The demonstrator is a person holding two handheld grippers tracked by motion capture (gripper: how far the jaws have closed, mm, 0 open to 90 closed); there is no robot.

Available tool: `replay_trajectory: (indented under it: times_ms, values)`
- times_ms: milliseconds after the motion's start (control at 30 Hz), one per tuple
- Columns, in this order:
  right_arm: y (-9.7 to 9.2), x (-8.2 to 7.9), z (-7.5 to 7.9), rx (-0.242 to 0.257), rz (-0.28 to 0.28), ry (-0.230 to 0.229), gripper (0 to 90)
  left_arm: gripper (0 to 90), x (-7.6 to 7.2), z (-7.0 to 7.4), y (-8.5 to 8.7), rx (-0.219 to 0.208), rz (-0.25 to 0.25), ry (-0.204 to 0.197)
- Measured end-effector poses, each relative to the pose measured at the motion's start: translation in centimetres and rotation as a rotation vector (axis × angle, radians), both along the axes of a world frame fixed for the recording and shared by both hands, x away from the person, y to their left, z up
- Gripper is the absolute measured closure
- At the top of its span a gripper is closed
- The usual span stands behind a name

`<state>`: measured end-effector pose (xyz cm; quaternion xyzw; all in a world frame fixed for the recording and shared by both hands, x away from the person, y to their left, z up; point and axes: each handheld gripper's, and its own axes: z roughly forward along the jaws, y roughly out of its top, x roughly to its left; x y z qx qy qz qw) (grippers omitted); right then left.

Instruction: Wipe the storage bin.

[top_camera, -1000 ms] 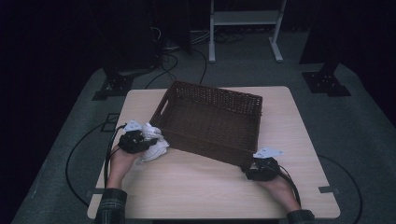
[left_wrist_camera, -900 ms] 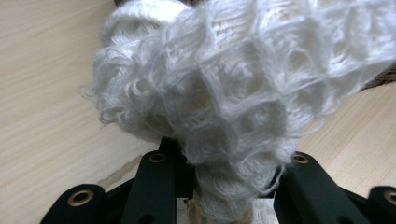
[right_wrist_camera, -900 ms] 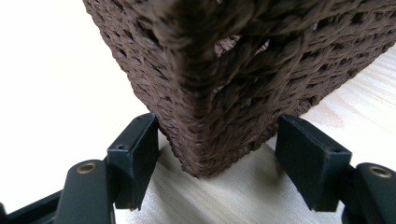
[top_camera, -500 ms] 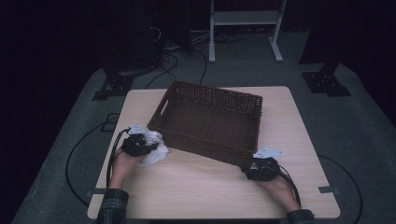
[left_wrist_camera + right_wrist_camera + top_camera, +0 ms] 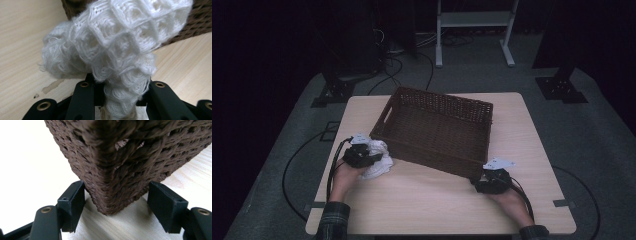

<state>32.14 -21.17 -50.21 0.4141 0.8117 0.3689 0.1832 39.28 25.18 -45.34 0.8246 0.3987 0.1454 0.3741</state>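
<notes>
the left gripper has its jaws clamped on a bunched white knitted cloth just beside the near left wall of the brown wicker basket, probably so it can go over the rim and inside. the right gripper stands wide around the basket's near right corner, its pads not quite touching, likely to steady it. the cloth looks soft, waffle-textured and crumpled.

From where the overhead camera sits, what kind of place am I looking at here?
Probably a recording studio or lab rather than a home: a lone wooden table stands on grey carpet with dark surroundings, black stand bases and cables lie on the floor, and a white metal frame stands behind.
</notes>
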Motion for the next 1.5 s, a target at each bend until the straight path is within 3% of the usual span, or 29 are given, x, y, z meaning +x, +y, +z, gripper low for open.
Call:
replay_trajectory:
  times_ms: [400, 533, 800, 1000, 1167, 1367, 1500]
  values:
    - [0.0, 0.0, 0.0, 0.001, -0.001, 0.001, 30.1, 68.2, -1.5, 3.5, 0.1, -0.054, -0.023, -0.100]
    - [0.0, 0.0, 0.0, 0.001, 0.000, 0.001, 30.1, 68.2, -1.5, 3.7, -0.1, -0.055, -0.028, -0.102]
    - [0.0, 0.0, 0.0, 0.001, -0.001, 0.001, 30.1, 68.2, -1.1, 2.7, -0.8, -0.040, -0.038, -0.071]
    - [0.0, 0.0, 0.0, 0.000, 0.000, 0.000, 30.1, 68.2, -0.6, 1.7, -1.8, 0.009, -0.048, -0.032]
    - [0.0, 0.0, 0.0, 0.001, -0.001, 0.001, 30.1, 68.2, -0.3, 0.9, -2.1, 0.031, -0.049, -0.024]
    - [0.0, 0.0, 0.0, 0.000, 0.000, 0.000, 30.1, 68.2, 0.1, -0.5, -2.0, 0.041, -0.038, 0.019]
    - [0.0, 0.0, 0.0, 0.000, 0.000, 0.000, 30.1, 68.3, 0.3, -1.4, -2.3, 0.070, -0.045, 0.051]
